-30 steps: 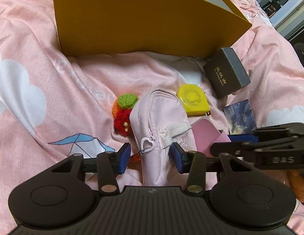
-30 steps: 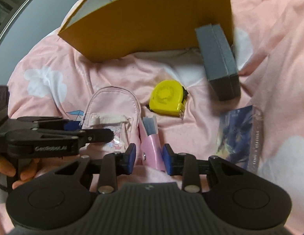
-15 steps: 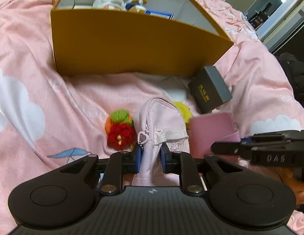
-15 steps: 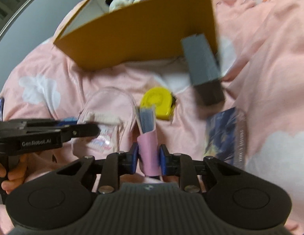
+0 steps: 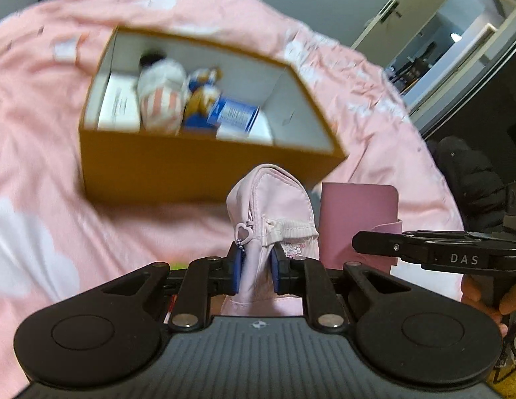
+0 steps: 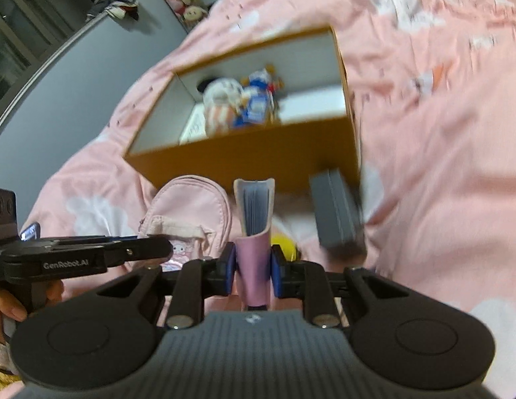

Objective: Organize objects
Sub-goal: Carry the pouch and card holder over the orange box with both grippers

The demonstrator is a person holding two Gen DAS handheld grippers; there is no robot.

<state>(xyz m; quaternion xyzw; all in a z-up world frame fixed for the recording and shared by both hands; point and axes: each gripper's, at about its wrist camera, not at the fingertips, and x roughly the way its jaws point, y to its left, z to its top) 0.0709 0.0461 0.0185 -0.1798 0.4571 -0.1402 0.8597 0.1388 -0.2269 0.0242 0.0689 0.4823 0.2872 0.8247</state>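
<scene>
L gripper [image 5: 256, 271] clamped on pale pink pouch [image 5: 271, 206], held up over pink bedspread [image 5: 31, 153] in front of orange box [image 5: 191, 169]. R gripper [image 6: 251, 271] pinches pink card wallet [image 6: 254, 219] upright, beside pouch. Grey box [image 6: 337, 212] w/ yellow tape measure [image 6: 282, 247] on bed.

soft satiny cloth pouch [image 5: 271, 199], matt cardboard box [image 5: 204, 169], smooth pink leatherette card holder [image 5: 357, 212]
</scene>
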